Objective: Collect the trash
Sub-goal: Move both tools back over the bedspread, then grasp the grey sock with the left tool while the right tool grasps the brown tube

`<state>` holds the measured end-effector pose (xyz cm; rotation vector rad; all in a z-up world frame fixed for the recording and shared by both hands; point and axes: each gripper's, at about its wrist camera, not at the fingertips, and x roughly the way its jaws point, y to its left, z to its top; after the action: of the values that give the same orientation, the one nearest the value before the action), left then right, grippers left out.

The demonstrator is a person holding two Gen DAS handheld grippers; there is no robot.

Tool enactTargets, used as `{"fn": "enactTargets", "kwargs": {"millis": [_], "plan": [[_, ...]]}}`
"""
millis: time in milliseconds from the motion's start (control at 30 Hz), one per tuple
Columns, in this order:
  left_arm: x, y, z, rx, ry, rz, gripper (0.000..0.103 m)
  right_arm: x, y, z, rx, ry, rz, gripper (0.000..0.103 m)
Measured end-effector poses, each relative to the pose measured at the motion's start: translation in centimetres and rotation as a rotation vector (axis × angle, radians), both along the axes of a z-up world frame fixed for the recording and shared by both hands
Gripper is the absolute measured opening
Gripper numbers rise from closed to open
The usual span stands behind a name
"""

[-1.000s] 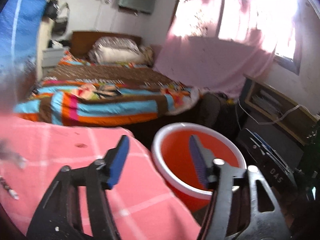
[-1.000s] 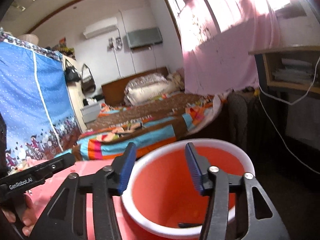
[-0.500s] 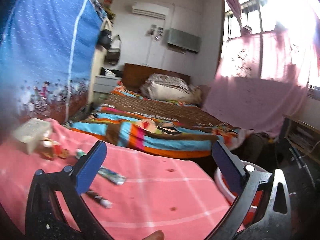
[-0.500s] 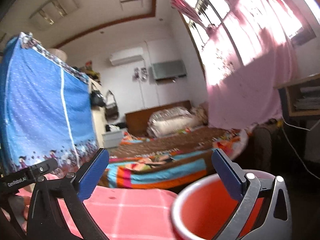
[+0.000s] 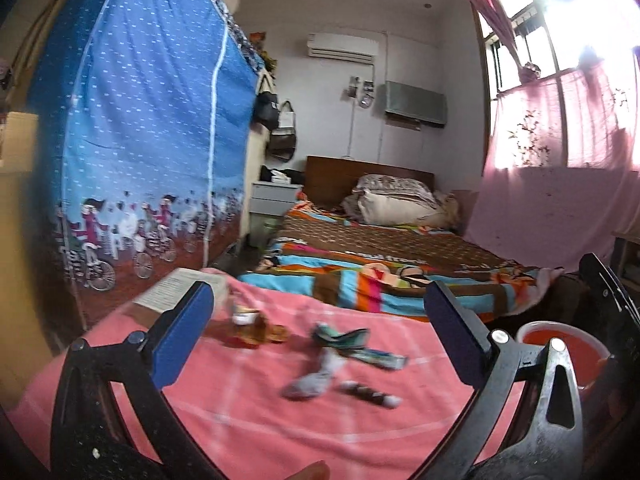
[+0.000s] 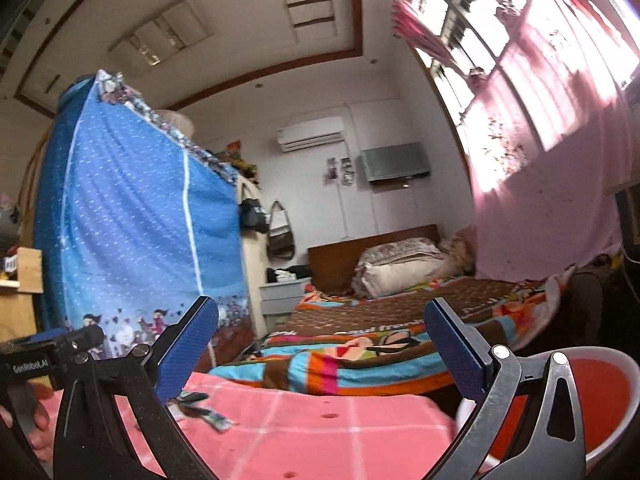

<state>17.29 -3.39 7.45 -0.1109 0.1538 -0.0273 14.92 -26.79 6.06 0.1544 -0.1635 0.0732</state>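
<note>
The left gripper [image 5: 320,320] is held just above the pink cloth [image 5: 248,412], its jaws spread wide with nothing between them, seemingly so that the litter can be approached from the side. The gripper is aimed almost level, tipped slightly down. Beyond its tips, scraps are scattered on the cloth: a grey wad [image 5: 316,378], a dark tube [image 5: 370,393], a wrapper [image 5: 376,357] and, blurred, what may be small bottles [image 5: 256,326]. The red bucket [image 5: 560,354] is set to the right of the cloth, off its edge, presumably to receive trash. The right gripper [image 6: 320,336] is likewise held empty with jaws apart, tilted slightly upward, the bucket just beside its right finger. Beyond the cloth lies the bed [image 5: 392,264].
</note>
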Motion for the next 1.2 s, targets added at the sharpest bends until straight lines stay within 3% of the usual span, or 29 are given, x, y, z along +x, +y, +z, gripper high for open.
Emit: {"fn": "enactTargets", "kwargs": {"millis": [200, 400, 633, 733, 833, 900, 1100, 1200], "plan": [[-0.1, 2.9, -1.1, 0.016, 0.015, 0.038, 0.103, 1.3, 3.4, -0.9, -0.071, 0.046, 0.072, 0.103], [0.5, 3.8, -2.3, 0.041, 0.063, 0.015, 0.103, 2.8, 6.3, -1.8, -0.165, 0.132, 0.149, 0.103], [3.1, 4.3, -3.6, -0.013, 0.208, -0.034, 0.103, 6.1, 8.2, -2.8, -0.252, 0.322, 0.228, 0.102], [4.0, 4.1, -4.4, -0.014, 0.268, -0.063, 0.097, 7.4, 8.9, -3.3, -0.275, 0.410, 0.278, 0.094], [5.0, 3.9, -5.1, -0.016, 0.334, -0.114, 0.085, 8.4, 9.2, -4.0, -0.279, 0.494, 0.339, 0.077], [5.5, 3.5, -5.3, -0.018, 0.366, -0.151, 0.073, 9.0, 9.4, -4.5, -0.276, 0.545, 0.382, 0.060], [6.3, 2.2, -6.2, 0.001, 0.449, -0.240, 0.051, 10.0, 10.5, -6.2, -0.290, 0.686, 0.510, 0.037], [6.7, 1.7, -6.6, 0.011, 0.484, -0.267, 0.046, 10.1, 11.2, -6.5, -0.323, 0.712, 0.534, 0.034]]}}
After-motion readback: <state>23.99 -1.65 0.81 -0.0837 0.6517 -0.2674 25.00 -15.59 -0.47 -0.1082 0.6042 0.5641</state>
